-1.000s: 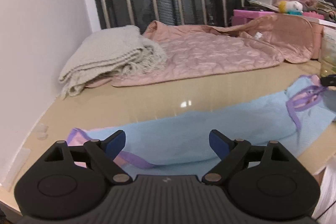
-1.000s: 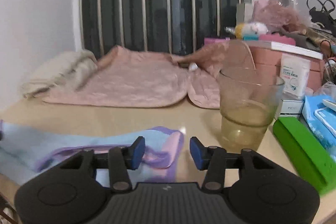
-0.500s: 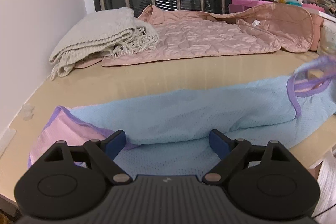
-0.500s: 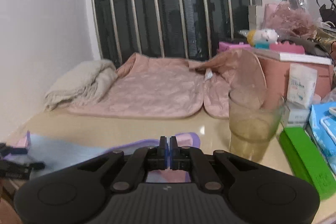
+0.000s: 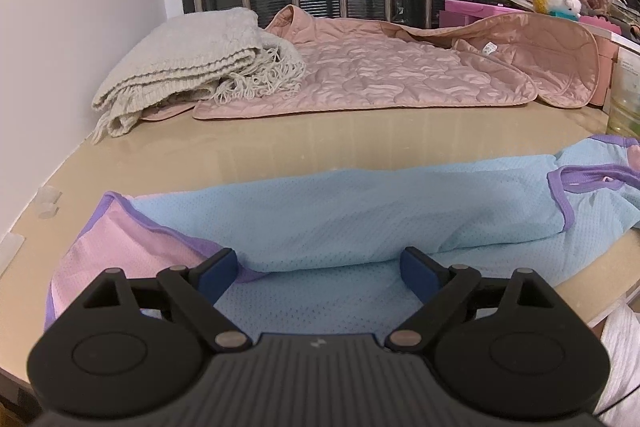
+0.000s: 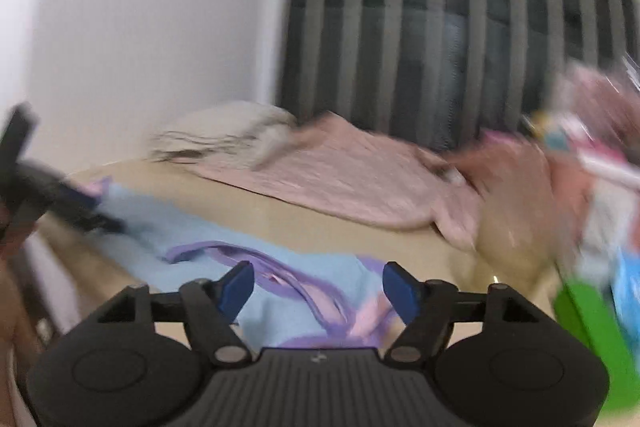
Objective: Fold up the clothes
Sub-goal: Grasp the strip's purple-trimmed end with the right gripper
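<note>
Blue mesh garment [image 5: 360, 211] spans both views; right fingers [image 6: 240, 283] just parted, left's [image 5: 218, 269] wide — right view alone blurred.

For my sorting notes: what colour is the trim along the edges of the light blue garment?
Purple trim, seen best in the left wrist view.

Garment [image 5: 360, 211] lies on table [image 5: 280, 151], before quilt [image 5: 384, 75].
</note>
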`<state>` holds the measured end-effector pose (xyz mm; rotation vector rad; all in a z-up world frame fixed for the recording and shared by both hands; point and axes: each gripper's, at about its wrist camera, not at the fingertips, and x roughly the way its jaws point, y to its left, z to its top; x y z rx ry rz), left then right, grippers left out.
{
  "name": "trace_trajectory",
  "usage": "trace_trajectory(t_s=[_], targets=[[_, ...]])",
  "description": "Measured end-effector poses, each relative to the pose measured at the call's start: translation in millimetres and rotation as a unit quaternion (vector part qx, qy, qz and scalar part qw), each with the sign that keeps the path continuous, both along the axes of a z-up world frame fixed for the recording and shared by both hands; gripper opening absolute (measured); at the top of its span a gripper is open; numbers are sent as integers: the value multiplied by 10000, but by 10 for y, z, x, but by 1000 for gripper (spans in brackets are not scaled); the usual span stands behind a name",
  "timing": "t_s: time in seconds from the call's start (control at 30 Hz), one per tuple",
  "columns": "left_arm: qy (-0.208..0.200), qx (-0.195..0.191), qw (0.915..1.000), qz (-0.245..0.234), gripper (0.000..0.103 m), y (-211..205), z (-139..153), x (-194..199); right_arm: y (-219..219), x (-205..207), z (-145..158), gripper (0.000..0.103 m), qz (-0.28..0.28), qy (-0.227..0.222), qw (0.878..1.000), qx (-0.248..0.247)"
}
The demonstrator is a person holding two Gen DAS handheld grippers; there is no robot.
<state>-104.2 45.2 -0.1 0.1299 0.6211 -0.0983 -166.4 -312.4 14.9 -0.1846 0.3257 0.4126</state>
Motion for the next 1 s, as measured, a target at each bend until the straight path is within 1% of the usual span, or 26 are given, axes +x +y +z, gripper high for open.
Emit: trace_trajectory(t_s=[0.03,0.1,0.17,0.2,0.23,0.27,0.3,0.33,0.4,0.5,0.57,0.6,0.63,0.67,0.7,0.73,0.77,0.8,0.83,0.9,0.97,1.0], targets=[[-3,-5,10000,17,90,3,2,3,-32,83,7,71,64,79,9999,-134],[-1,-19,10000,43,90,5,5,1,-101,263,-7,70,374,347,9983,-267],[-1,-22,10000,45,91,2,-1,-8,-117,416,-51,68,733,785,9935,-385],[2,-28,10000,50,91,7,-3,-8,-100,459,-90,66,808,930,9911,-514],[4,-34,10000,55,92,12,-4,-7,-77,492,-135,56,849,1049,9886,-666],[6,-39,10000,60,93,18,-6,-6,-84,510,-147,48,854,1103,9880,-669],[6,-38,10000,60,93,23,-10,-2,-102,523,-149,24,848,1136,9879,-625],[9,-41,10000,58,95,25,-10,3,-119,536,-150,12,842,1170,9878,-581],[24,-53,10000,31,95,35,-13,16,-154,563,-154,11,830,1236,9876,-493],[44,-81,10000,0,97,53,-17,32,-113,544,-129,10,846,1209,9867,-684],[39,-103,9999,11,97,54,-19,31,-96,537,-107,11,861,1219,9859,-752],[36,-113,9999,17,97,55,-20,30,-114,542,-109,16,770,1240,9867,-716],[24,-108,9999,24,97,58,-20,19,-147,509,-91,28,610,1178,9896,-551],[15,-108,9999,29,97,61,-21,7,-182,463,-65,32,437,1088,9925,-351],[8,-121,9999,31,97,67,-20,-2,-216,417,-39,40,264,997,9946,-152],[11,-134,9999,28,97,70,-21,4,-251,371,-14,51,91,905,9958,48],[14,-147,9999,25,97,74,-23,10,-257,315,-22,60,-65,804,9963,282],[17,-161,9999,21,97,78,-24,16,-253,255,-40,78,-216,699,9959,526],[20,-174,9998,18,97,81,-26,22,-250,196,-59,83,-366,593,9946,770],[25,-179,9998,25,97,77,-24,28,-193,169,-108,83,-684,547,9908,1035],[18,-159,9999,34,97,63,-22,23,-108,177,-169,83,-1018,485,9865,1185],[11,-146,9999,33,97,58,-23,18,-68,191,-205,79,-1174,449,9844,1229]])
